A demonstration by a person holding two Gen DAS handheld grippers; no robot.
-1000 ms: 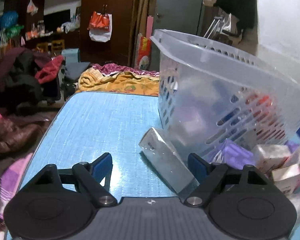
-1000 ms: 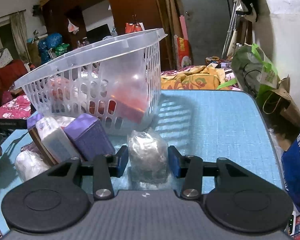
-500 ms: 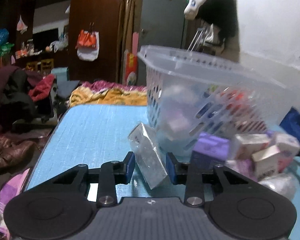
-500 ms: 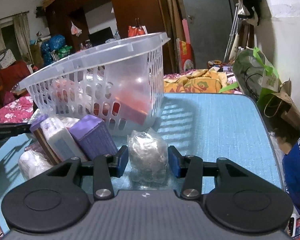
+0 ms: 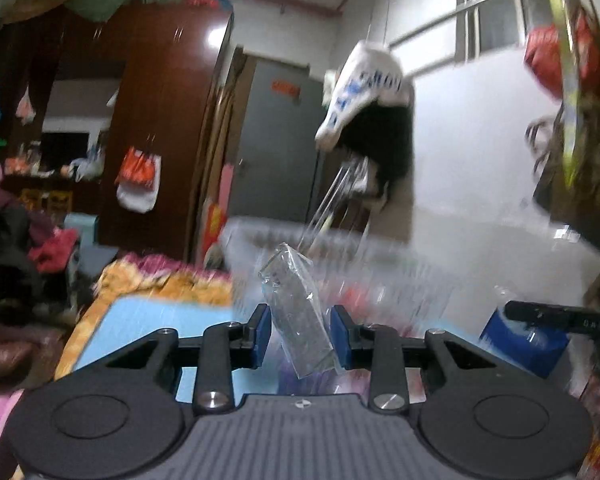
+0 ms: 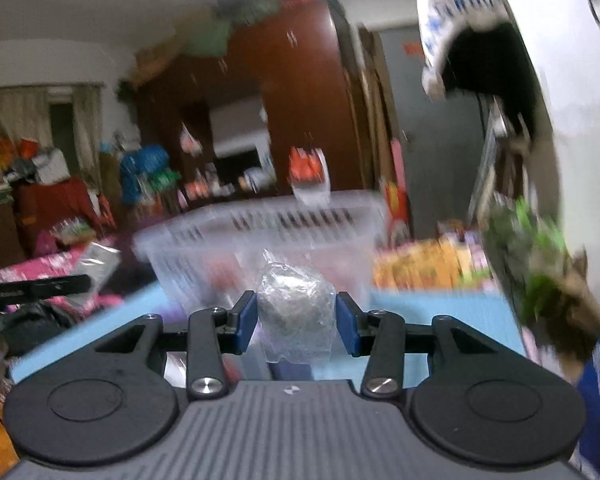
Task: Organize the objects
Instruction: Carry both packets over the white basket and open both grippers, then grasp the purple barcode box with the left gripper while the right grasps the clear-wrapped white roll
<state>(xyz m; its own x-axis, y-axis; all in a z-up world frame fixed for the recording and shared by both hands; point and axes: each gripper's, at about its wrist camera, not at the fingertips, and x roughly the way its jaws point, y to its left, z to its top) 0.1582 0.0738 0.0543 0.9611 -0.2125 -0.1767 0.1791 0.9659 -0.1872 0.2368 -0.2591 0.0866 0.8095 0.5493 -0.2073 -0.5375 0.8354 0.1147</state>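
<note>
My left gripper [image 5: 299, 334] is shut on a clear-wrapped rectangular packet [image 5: 296, 312], held tilted in the air above the blue table [image 5: 148, 320]. My right gripper [image 6: 296, 322] is shut on a rounded clear plastic bundle [image 6: 296, 316], also lifted. The white slotted plastic basket [image 6: 284, 224] stands just beyond both grippers, blurred; in the left wrist view its rim [image 5: 268, 232] lies behind the packet. The left gripper and its packet [image 6: 96, 260] show at the left of the right wrist view.
Loose small boxes lie blurred on the table below the grippers. A blue container [image 5: 520, 344] sits at the right. A brown wardrobe [image 5: 160, 120], a grey door [image 5: 276, 144], hanging bags and heaps of clothes surround the table. A green bag [image 6: 532, 264] stands right of the table.
Both grippers have lifted their items off the table to about basket-rim height, with strong motion blur. The left gripper closed on the packet a second ago.
</note>
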